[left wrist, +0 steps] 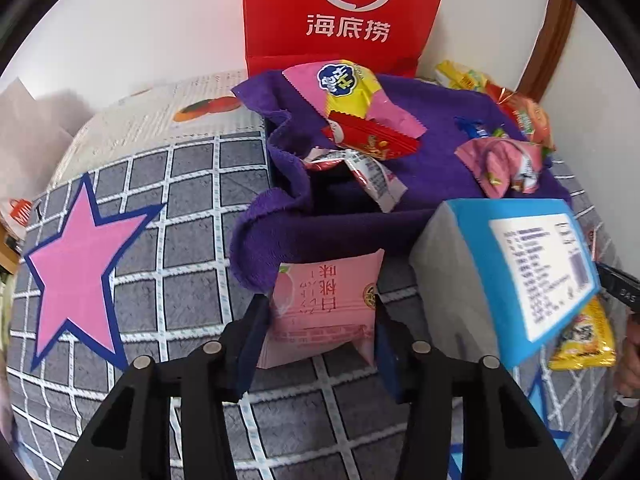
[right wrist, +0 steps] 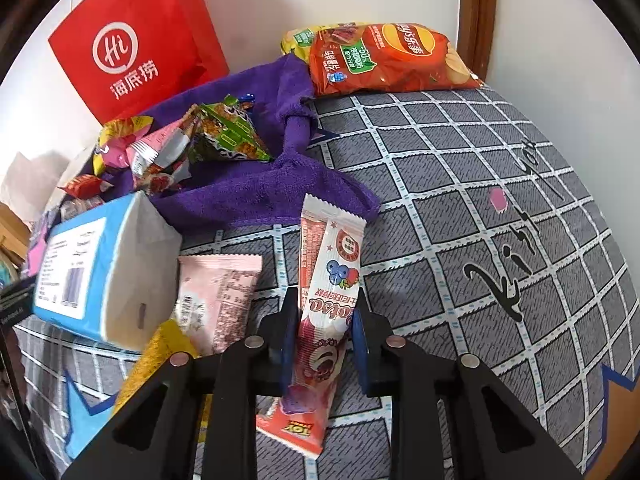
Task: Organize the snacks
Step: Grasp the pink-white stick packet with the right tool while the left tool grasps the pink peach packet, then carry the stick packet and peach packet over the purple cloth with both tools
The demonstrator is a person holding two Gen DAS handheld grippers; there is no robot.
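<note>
Left gripper (left wrist: 320,312): fingers pinch the pink peach packet (left wrist: 326,308) by its side edges, low on the checked bedspread (left wrist: 180,208), just below the purple cloth (left wrist: 360,232). Right gripper (right wrist: 326,320): fingers clamp the berry wafer stick (right wrist: 328,280) across its width; long axis runs straight ahead toward the cloth. The snack pile on the cloth (left wrist: 360,128) lies ahead of both; judged, left is nearer.
</note>
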